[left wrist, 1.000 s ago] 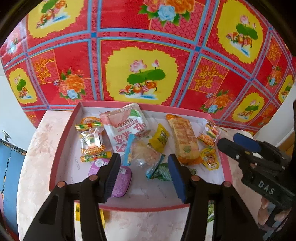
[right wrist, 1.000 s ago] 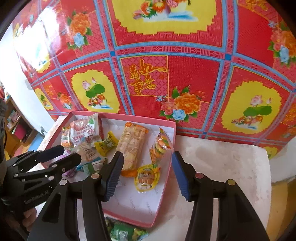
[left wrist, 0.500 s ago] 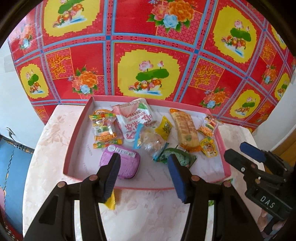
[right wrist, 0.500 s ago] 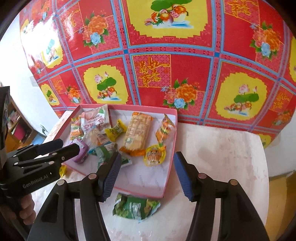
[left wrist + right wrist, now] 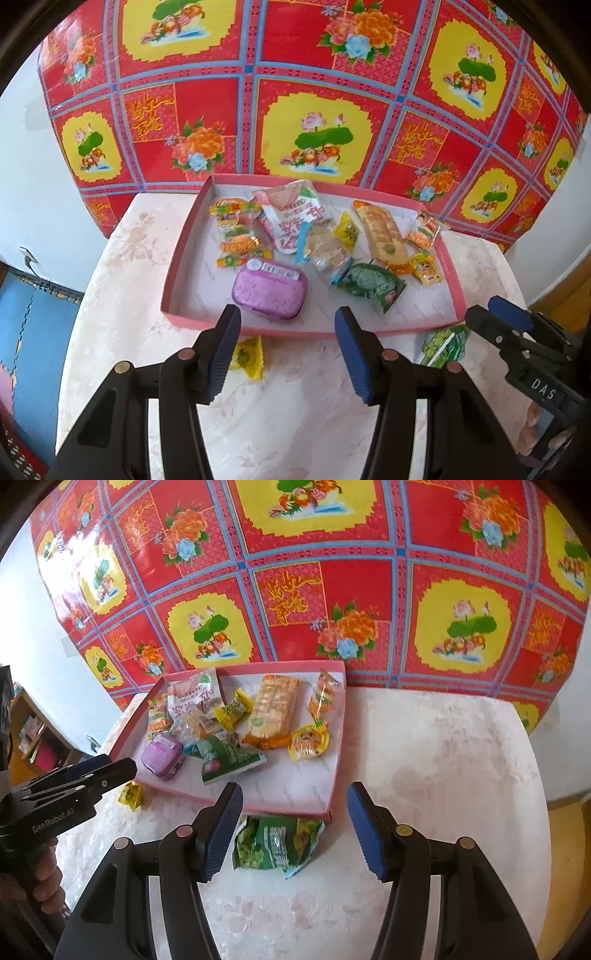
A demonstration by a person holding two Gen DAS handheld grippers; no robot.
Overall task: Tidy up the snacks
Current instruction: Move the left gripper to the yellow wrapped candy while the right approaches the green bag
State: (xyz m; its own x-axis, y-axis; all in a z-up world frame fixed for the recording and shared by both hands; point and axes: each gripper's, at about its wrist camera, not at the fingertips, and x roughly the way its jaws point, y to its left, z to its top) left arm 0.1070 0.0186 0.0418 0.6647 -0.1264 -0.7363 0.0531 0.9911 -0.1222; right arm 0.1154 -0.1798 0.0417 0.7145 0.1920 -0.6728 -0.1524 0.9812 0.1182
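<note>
Two strays: a green snack packet (image 5: pixel 277 843) and a small yellow candy (image 5: pixel 249 357) lie on the pale table (image 5: pixel 443 775), just outside the pink tray (image 5: pixel 177 280).
Tray contents: a purple tin (image 5: pixel 269 290), a second green packet (image 5: pixel 371 282), a long cracker pack (image 5: pixel 382 236) and other wrapped snacks.
Change: both grippers have pulled back from over the tray, bringing the strays into view.
Left gripper (image 5: pixel 288 354): jaws spread, empty, yellow candy beside its left finger.
Right gripper (image 5: pixel 295 830): jaws spread, empty, green snack packet lying below and between them.
Meaning: sorting looks nearly done; those two strays probably go in next.
</note>
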